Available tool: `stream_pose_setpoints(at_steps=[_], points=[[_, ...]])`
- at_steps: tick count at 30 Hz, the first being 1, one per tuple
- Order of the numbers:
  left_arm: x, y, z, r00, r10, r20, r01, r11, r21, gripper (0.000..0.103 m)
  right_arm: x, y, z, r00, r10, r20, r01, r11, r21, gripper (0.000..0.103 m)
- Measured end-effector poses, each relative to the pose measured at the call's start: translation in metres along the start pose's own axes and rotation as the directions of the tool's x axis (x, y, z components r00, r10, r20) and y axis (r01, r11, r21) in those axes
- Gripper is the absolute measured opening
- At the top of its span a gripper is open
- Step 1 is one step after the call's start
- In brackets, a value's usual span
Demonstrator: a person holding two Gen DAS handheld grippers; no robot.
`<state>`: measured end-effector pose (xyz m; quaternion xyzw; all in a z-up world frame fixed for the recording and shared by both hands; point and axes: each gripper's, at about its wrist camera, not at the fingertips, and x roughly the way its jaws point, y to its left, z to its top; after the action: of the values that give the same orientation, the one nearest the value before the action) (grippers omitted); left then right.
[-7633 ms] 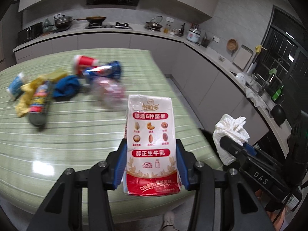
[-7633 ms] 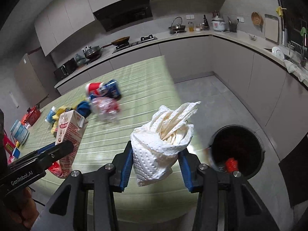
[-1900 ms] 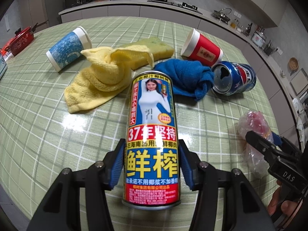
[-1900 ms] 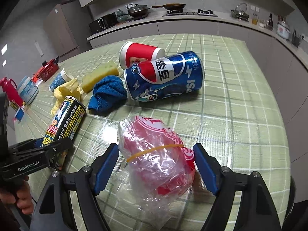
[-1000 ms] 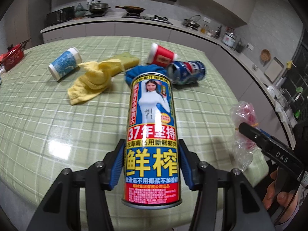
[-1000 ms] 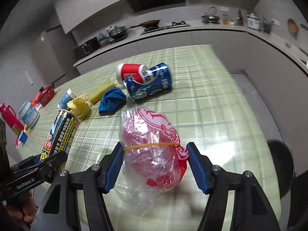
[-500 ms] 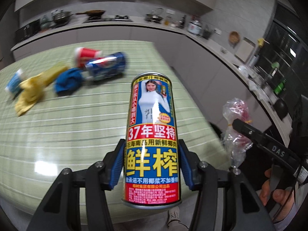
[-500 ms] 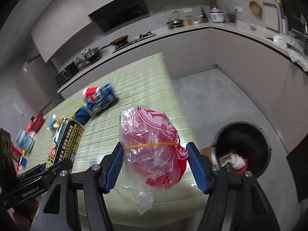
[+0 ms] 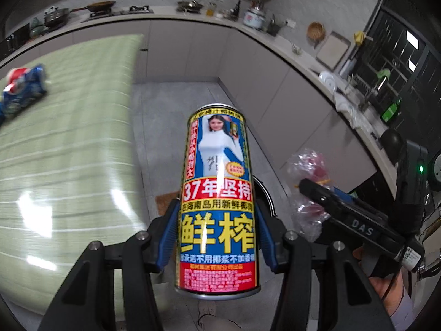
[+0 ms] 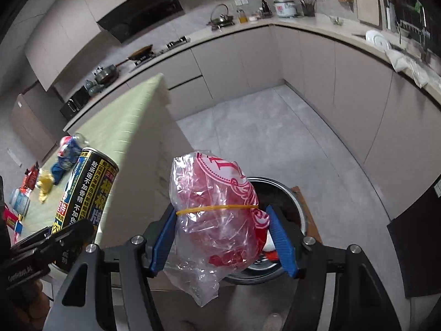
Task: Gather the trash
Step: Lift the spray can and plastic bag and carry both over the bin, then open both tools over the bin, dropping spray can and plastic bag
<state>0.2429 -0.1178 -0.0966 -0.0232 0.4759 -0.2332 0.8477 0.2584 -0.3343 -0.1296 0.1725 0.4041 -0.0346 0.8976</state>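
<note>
Left gripper [image 9: 216, 237] is clamped on a tall drink can [image 9: 217, 204], held upright past the edge of the green table [image 9: 69, 138]. Right gripper [image 10: 223, 237] is squeezing a crumpled plastic bag [image 10: 217, 209] with a yellow rubber band, right above the round trash bin [image 10: 292, 207] on the floor, some trash already in it

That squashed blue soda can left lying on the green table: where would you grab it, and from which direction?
Across its round sides near mid-length, coming down from above. The blue can lies on its side on the table, so its ends are awkward; its picture is blurred, so dents are unclear.
</note>
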Motion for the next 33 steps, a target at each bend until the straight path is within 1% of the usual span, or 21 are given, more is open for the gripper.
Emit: stream_pose_setpoints(at_steps=[5, 8, 12, 13, 16, 18, 22, 24, 26, 30, 33], points=[[0.060, -0.013, -0.009, 0.995, 0.057, -0.083, -0.058, 0.998, 0.000, 0.054, 0.049, -0.046, 0.001, 0.997, 0.011, -0.075, -0.009, 1.000, 0.026, 0.067], [0.091, -0.014, -0.015, 0.988, 0.101, -0.119, -0.101, 0.995, 0.000, 0.054, 0.075, -0.061, 0.002, 0.994, 0.024, -0.107, -0.020, 0.999, 0.030, 0.067], [0.122, -0.010, -0.019, 0.978, 0.131, -0.163, -0.135, 0.991, -0.016, 0.054, 0.108, -0.075, 0.001, 0.988, 0.047, -0.146, -0.043, 0.999, 0.027, 0.068], [0.128, -0.009, -0.021, 0.974, 0.151, -0.171, -0.156, 0.988, -0.017, 0.055, 0.114, -0.073, 0.001, 0.987, 0.053, -0.155, -0.049, 0.998, 0.030, 0.068], [0.137, -0.013, -0.016, 0.968, 0.174, -0.181, -0.180, 0.983, -0.021, 0.068, 0.132, -0.084, 0.000, 0.981, 0.056, -0.188, -0.049, 0.998, 0.038, 0.074], [0.136, -0.016, -0.012, 0.964, 0.204, -0.169, -0.209, 0.978, -0.008, 0.072, 0.137, -0.089, 0.000, 0.981, 0.045, -0.191, -0.039, 0.999, 0.035, 0.076], [0.126, -0.025, -0.005, 0.964, 0.225, -0.139, -0.229, 0.973, -0.014, 0.073, 0.137, -0.094, 0.007, 0.982, 0.060, -0.181, -0.051, 0.997, 0.055, 0.078], [0.112, -0.027, -0.001, 0.970, 0.214, -0.117, -0.219, 0.976, -0.024, 0.073, 0.134, -0.094, 0.007, 0.983, 0.054, -0.175, -0.045, 0.998, 0.051, 0.078], [0.099, -0.030, 0.002, 0.972, 0.213, -0.097, -0.216, 0.976, -0.022, 0.073, 0.128, -0.095, 0.010, 0.988, 0.049, -0.147, -0.041, 0.997, 0.059, 0.078], [0.076, -0.031, 0.006, 0.979, 0.181, -0.096, -0.184, 0.983, -0.027, 0.073, 0.112, -0.091, 0.017, 0.992, 0.035, -0.123, -0.027, 0.998, 0.065, 0.078], [0.052, -0.037, 0.008, 0.985, 0.153, -0.079, -0.156, 0.988, -0.021, 0.073, 0.100, -0.081, 0.022, 0.994, 0.022, -0.111, -0.016, 0.998, 0.060, 0.078]])
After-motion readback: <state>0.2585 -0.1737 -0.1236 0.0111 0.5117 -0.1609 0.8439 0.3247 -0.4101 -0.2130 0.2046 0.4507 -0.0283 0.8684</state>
